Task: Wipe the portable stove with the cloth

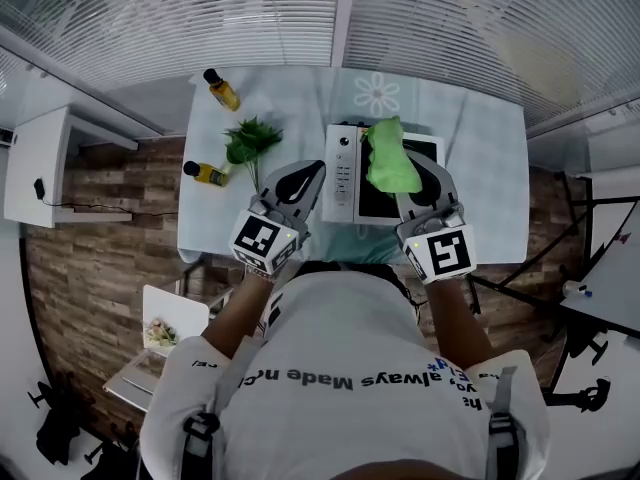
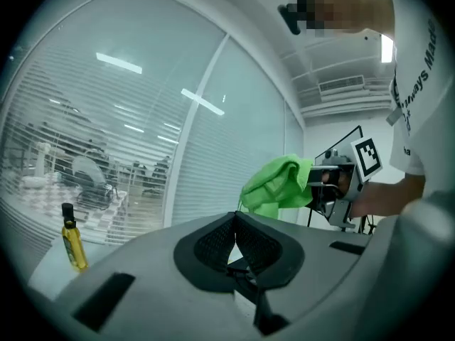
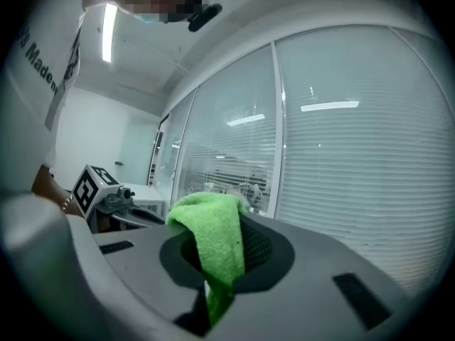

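Note:
The portable stove (image 1: 343,173), white with a black top, stands on the table in the head view. My right gripper (image 1: 412,175) hangs over it, shut on a green cloth (image 1: 390,158). The cloth (image 3: 213,240) drapes out between that gripper's (image 3: 226,256) jaws. My left gripper (image 1: 311,172) hovers at the stove's left edge, shut with nothing in it. In the left gripper view its jaws (image 2: 234,217) meet tip to tip, with the cloth (image 2: 277,187) and the right gripper (image 2: 333,180) off to the right. Both gripper views look level toward the window blinds, so the stove is hidden in them.
Two oil bottles (image 1: 222,90) (image 1: 207,173) and a green plant (image 1: 252,142) sit on the pale table (image 1: 470,128) left of the stove. One bottle (image 2: 71,240) shows in the left gripper view. Window blinds run along the far side. A white stand (image 1: 40,168) is at the left.

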Demonstrator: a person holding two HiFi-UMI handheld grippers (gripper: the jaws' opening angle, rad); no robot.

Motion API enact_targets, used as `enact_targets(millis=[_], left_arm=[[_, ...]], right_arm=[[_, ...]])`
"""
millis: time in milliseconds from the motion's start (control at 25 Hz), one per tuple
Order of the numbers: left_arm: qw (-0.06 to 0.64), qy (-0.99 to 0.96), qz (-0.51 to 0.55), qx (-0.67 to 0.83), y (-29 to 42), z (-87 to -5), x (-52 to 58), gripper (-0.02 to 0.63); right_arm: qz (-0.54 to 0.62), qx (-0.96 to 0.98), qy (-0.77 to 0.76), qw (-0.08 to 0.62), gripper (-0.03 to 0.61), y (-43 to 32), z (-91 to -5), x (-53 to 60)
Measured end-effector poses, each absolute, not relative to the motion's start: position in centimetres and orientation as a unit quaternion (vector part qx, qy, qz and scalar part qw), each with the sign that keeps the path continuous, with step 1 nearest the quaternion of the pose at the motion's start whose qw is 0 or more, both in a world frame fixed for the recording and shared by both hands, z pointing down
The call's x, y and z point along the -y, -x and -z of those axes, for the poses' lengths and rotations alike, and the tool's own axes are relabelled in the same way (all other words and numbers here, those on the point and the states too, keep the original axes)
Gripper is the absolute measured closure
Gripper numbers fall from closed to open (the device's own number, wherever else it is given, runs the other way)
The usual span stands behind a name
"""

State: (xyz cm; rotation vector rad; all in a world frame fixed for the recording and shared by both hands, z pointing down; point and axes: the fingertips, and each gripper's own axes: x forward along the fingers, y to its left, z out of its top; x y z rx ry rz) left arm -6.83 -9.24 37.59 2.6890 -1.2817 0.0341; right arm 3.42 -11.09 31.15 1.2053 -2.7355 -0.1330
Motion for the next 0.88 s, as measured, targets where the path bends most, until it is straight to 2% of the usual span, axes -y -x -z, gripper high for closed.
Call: enact_targets(millis=[560, 760, 880], left_arm=[[0.195, -0.891, -0.076, 0.402, 7.2, -53.6, 14.6, 0.601], [0.206, -0.894, -0.123, 0.377, 6.1, -57.1, 15.0, 0.601], [0.216, -0.892, -0.139, 0.372, 5.7, -58.4, 14.9, 0.601]], right_arm=[[0.152, 0.877, -0.317, 0.328, 0.555, 3.7, -48.5, 19.4], [0.193, 0.829, -0.275, 0.447, 0.555, 4.2, -56.2, 21.7], [0.190, 0.808, -0.259, 0.494, 0.555, 3.5, -59.9, 22.2]])
